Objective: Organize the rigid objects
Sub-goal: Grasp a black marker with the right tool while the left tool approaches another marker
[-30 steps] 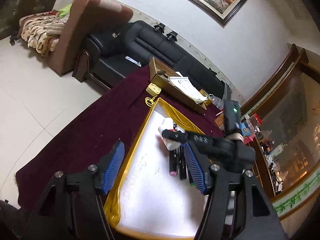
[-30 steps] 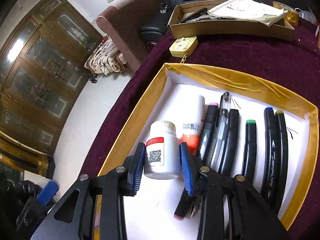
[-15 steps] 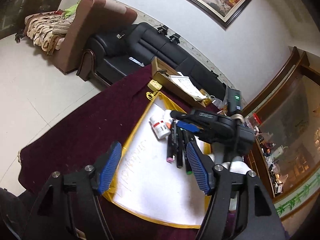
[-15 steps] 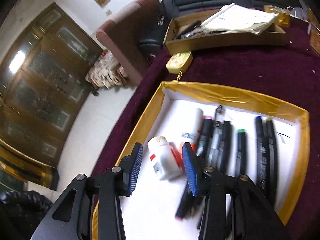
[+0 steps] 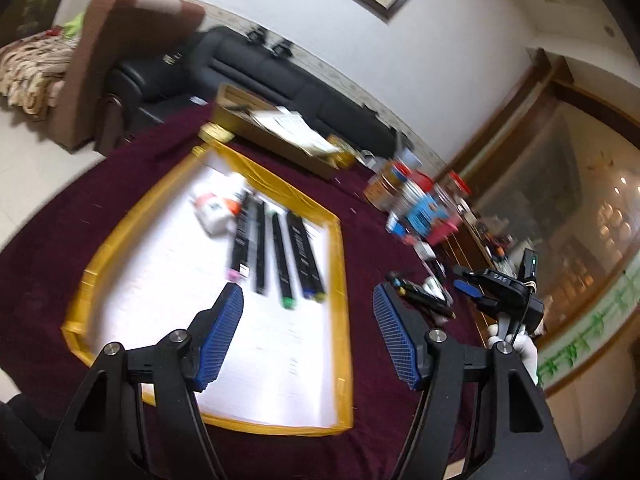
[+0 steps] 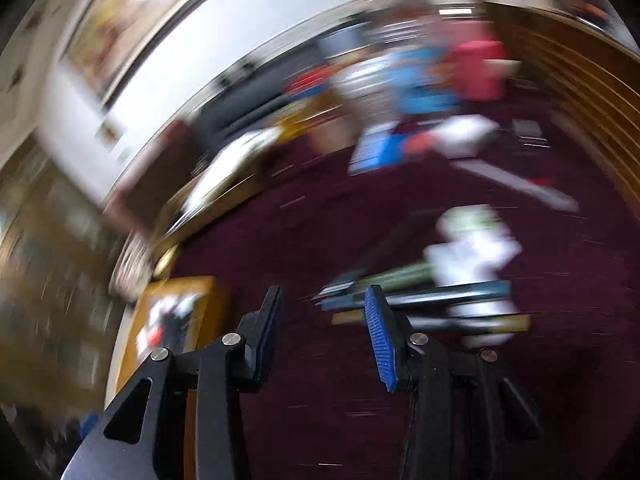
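Note:
A gold-rimmed tray [image 5: 339,280] with a white floor holds a white pill bottle [image 5: 212,214] on its side, a white tube [image 5: 235,189] and several black markers [image 5: 280,256]. My left gripper [image 5: 308,296] hangs open over the tray's near right part with nothing between its pads. To the right, a white-gloved hand holds my right gripper [image 5: 464,280] beside loose pens [image 5: 424,298] on the maroon cloth. The right wrist view is heavily blurred. There my right gripper [image 6: 323,294] is open and empty over the cloth. The pens [image 6: 432,300] and a white object [image 6: 472,248] lie just right of it, the tray [image 6: 208,292] to its left.
A cluster of jars and cans [image 5: 416,204] stands at the table's far right. A cardboard box [image 5: 256,128] with papers sits behind the tray, next to a small yellow tin [image 5: 214,133]. A black sofa [image 5: 280,76] lines the wall. A wooden cabinet [image 5: 580,184] stands right.
My right gripper let go of the pill bottle, which now lies in the tray. It then swung fast to the right, off the tray toward the loose pens. My left gripper shifted right.

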The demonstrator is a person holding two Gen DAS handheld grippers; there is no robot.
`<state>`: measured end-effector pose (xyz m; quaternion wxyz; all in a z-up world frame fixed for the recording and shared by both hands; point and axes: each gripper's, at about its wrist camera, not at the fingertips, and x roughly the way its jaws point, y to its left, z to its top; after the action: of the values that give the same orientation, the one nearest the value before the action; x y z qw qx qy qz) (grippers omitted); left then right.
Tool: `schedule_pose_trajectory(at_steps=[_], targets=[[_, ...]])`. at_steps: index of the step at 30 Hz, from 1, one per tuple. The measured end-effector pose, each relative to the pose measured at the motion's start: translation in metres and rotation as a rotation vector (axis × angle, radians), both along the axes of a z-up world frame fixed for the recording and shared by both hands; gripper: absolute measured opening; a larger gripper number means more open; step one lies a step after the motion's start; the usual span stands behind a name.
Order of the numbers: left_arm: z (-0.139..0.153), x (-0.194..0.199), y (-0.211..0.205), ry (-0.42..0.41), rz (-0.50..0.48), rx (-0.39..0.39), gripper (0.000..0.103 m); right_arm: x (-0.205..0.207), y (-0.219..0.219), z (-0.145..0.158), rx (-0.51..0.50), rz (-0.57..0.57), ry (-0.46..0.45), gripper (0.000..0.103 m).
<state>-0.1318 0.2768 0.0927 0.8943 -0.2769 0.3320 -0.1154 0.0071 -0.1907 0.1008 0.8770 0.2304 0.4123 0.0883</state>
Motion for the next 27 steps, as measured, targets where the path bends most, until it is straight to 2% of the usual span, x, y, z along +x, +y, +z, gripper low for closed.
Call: schedule_pose_trajectory(at_steps=[3,5,8,11,15,17,19,24,27], targets=[[-0.005,0.006,-0.026,0.027,-0.057,0.006,0.067,-0.01,-0.063,-0.008,-0.007,-0.139,0.017,0.039],[-0.006,0.008,-0.045,0.042,-0.09,0.028,0.067,-0.015,-0.083,-0.016,-0.001,-0.167,0.028,0.039],[-0.008,0.01,-0.064,0.059,-0.123,0.052,0.067,-0.008,-0.096,-0.026,-0.001,-0.172,0.04,0.039],[-0.008,0.012,-0.083,0.076,-0.147,0.075,0.067,0.007,-0.089,-0.031,-0.04,-0.147,0.039,0.039],[-0.008,0.009,-0.1,0.088,-0.168,0.1,0.067,0.028,-0.065,-0.044,-0.082,-0.071,0.061,0.038],[-0.008,0.007,-0.104,0.089,-0.175,0.107,0.067,0.035,-0.049,-0.058,-0.08,0.005,0.101,0.039],[-0.008,0.006,-0.107,0.091,-0.18,0.119,0.067,0.03,-0.027,-0.063,-0.119,0.08,0.108,0.038],[-0.013,0.009,-0.118,0.109,-0.209,0.122,0.067,0.001,0.005,-0.081,0.034,0.264,0.166,0.036],[-0.017,0.012,-0.125,0.12,-0.238,0.117,0.067,-0.013,0.014,-0.079,0.093,0.334,0.164,0.036]])
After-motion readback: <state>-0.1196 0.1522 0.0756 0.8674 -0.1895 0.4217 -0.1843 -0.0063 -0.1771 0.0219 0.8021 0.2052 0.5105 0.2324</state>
